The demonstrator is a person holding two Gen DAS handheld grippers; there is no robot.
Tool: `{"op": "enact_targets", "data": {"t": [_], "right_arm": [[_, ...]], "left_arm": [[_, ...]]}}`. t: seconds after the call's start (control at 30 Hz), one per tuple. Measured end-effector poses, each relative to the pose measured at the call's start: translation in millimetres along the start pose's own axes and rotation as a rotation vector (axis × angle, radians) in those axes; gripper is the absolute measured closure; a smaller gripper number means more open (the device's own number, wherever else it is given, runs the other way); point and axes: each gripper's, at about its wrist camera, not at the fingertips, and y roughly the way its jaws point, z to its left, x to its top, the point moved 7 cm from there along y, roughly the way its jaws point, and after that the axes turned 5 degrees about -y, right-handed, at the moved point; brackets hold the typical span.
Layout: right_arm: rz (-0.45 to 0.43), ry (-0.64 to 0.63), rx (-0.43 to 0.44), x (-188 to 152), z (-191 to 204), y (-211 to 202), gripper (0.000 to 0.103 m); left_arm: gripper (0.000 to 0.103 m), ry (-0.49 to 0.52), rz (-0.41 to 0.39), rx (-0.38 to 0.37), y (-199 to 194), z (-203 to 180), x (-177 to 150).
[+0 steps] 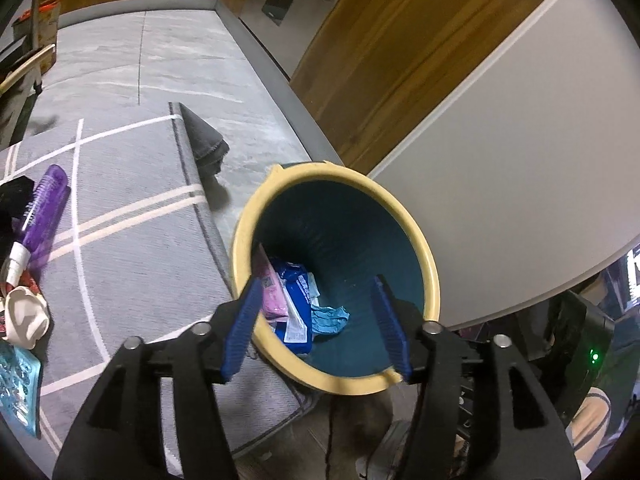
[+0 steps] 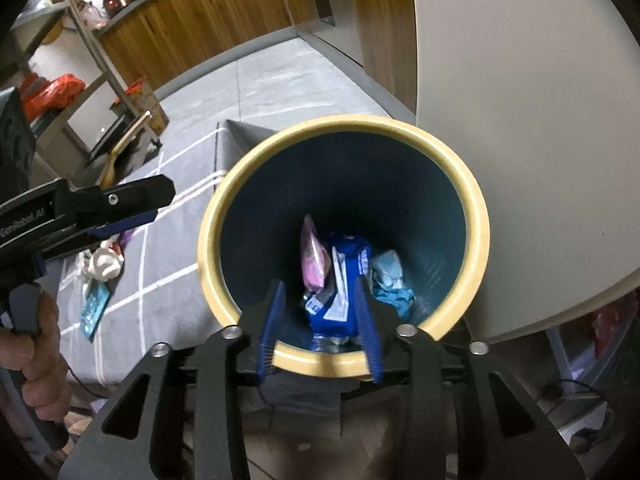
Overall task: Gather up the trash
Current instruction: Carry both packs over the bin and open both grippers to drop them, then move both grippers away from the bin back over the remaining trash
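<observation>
While both grippers hang over the bin, some trash lies on the grey rug point(image 1: 132, 240) at the far left: a purple bottle point(image 1: 42, 216), a crumpled white wad point(image 1: 24, 316) and a clear blue blister sheet point(image 1: 18, 384). Further right stands the trash bin point(image 1: 430, 280), dark teal inside with a cream rim, partly on the rug edge and next to a white panel point(image 1: 520, 168). At its bottom lie a pink packet point(image 1: 274, 300), a blue wrapper point(image 1: 298, 304) and a light blue crumpled piece point(image 1: 330, 318). The left gripper point(image 1: 316, 320) has its blue pads well apart and holds nothing. The right gripper point(image 2: 322, 320), seen in its own view, is about half open above the near rim, also with nothing between the pads; the wrapper lies far below them.
</observation>
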Motion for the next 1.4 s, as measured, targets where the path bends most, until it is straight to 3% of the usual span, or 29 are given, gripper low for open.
{"op": "enact_targets", "data": {"t": [0.13, 0.33, 0.93, 1.4], "right_arm": [[-0.017, -0.005, 0.002, 5, 5, -2, 0.040], [-0.034, -0.003, 0.007, 10, 10, -3, 0.030], [-0.045, -0.086, 0.075, 29, 65, -8, 0.016], [0.010, -0.221, 0.163, 40, 134, 6, 0.014]], "left_arm": [[0.023, -0.005, -0.036, 0.019, -14, 8, 5], [0.015, -0.038, -0.093, 0.060, -40, 32, 12], [0.009, -0.056, -0.117, 0.169, -107, 84, 21], [0.008, -0.160, -0.129, 0.289, -153, 171, 25]]}}
